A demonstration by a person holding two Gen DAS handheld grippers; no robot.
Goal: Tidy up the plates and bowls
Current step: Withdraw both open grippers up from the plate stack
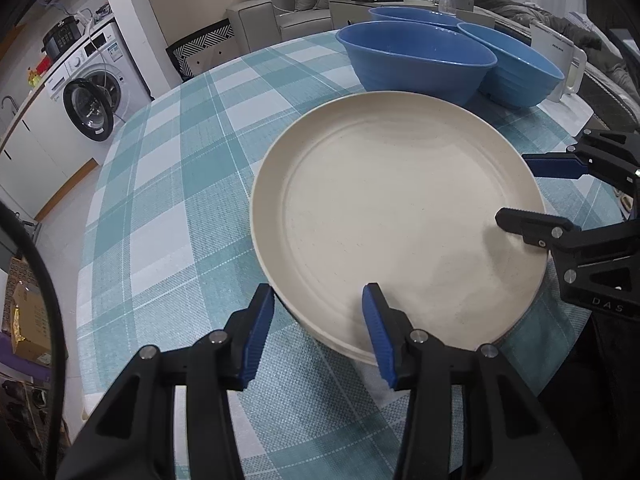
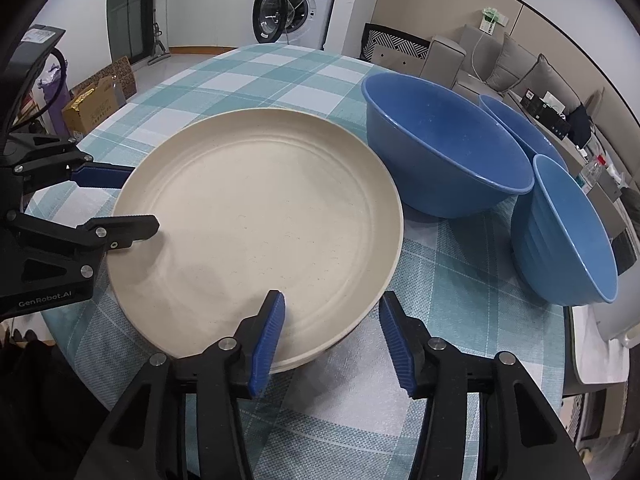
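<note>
Through the left wrist camera we look down on a cream plate lying flat, face up, on a round table under a teal-and-white checked cloth. The left gripper straddles the plate's near rim: one blue-padded finger stands outside the edge over the cloth, the other over the plate's inside. Its jaws stand partly apart, and we see a gap between pads and rim, so nothing is gripped. A second rim shows beneath the plate at its near edge; we take it for another plate stacked below, though the view is too tight to be sure. At the plate's right side the right gripper reaches in, one finger outside the rim and one over it. Beyond the plate three blue bowls stand upright, mouths up, clustered together at the table's far side.

Through the right wrist camera the same plate fills the middle, round, with no long axis to speak of. The right gripper brackets its near rim, one pad over the plate's inside and one outside over the cloth, the jaws partly apart and clear of the edge. The left gripper straddles the plate's left rim. The bowls sit to the right of the plate, the nearest just beside its rim.
</note>
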